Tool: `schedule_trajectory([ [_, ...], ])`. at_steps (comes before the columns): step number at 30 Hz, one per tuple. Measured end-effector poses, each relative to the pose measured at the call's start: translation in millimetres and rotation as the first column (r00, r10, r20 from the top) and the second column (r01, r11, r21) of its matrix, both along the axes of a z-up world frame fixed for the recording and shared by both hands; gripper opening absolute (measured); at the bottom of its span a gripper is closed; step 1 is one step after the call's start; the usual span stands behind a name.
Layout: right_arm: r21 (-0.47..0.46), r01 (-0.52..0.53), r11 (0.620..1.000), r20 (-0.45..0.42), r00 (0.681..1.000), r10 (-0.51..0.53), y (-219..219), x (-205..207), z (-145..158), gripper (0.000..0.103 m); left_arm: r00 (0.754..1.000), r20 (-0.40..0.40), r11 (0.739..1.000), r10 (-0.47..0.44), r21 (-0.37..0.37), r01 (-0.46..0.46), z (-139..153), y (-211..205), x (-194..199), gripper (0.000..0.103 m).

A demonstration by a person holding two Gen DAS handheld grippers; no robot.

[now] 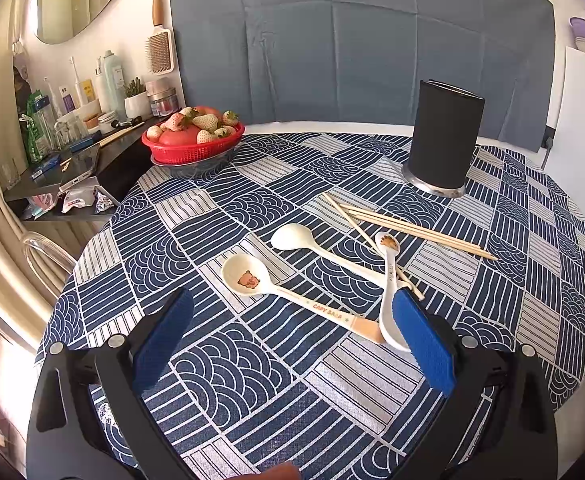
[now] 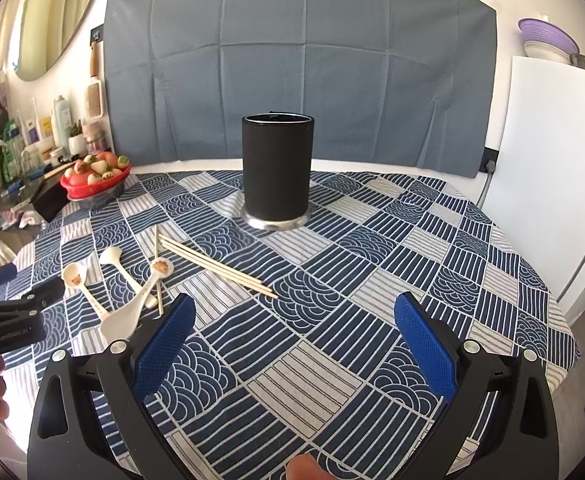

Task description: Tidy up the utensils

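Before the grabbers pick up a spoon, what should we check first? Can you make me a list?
1. Left gripper open: ok, jaws stand wide apart with nothing between them.
2. Right gripper open: ok, wide apart and empty too.
3. Black holder upright: ok, it stands on its metal base on the tablecloth.
4. Holder has room inside: cannot tell, only its rim shows.
5. Spoons free to lift: not ok, the paw spoon lies across the plain white spoon and a chopstick.
6. Chopsticks tidy: not ok, they lie loose and fanned out.
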State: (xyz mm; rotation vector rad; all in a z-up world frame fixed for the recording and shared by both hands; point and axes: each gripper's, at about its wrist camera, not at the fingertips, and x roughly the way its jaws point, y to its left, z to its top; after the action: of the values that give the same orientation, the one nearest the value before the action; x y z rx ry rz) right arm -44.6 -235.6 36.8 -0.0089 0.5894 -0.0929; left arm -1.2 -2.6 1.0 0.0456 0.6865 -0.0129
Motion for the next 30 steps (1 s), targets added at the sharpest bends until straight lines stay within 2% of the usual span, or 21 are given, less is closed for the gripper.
schedule_trajectory([
  [26,-0.006,-0.014,1.0,-0.011,1.0,0.014,1.6,3.5,-2.6,0.095,1.0,-0.022,1.0,0.009,0.005,-0.009,-3.6,0.9,3.1,0.097],
  [30,-0.016,-0.024,1.0,-0.025,0.999,0.023,3.4,7.7,-4.4,0.095,1.0,-0.028,1.0,0.009,0.025,-0.008,-5.5,-0.8,3.9,0.097],
])
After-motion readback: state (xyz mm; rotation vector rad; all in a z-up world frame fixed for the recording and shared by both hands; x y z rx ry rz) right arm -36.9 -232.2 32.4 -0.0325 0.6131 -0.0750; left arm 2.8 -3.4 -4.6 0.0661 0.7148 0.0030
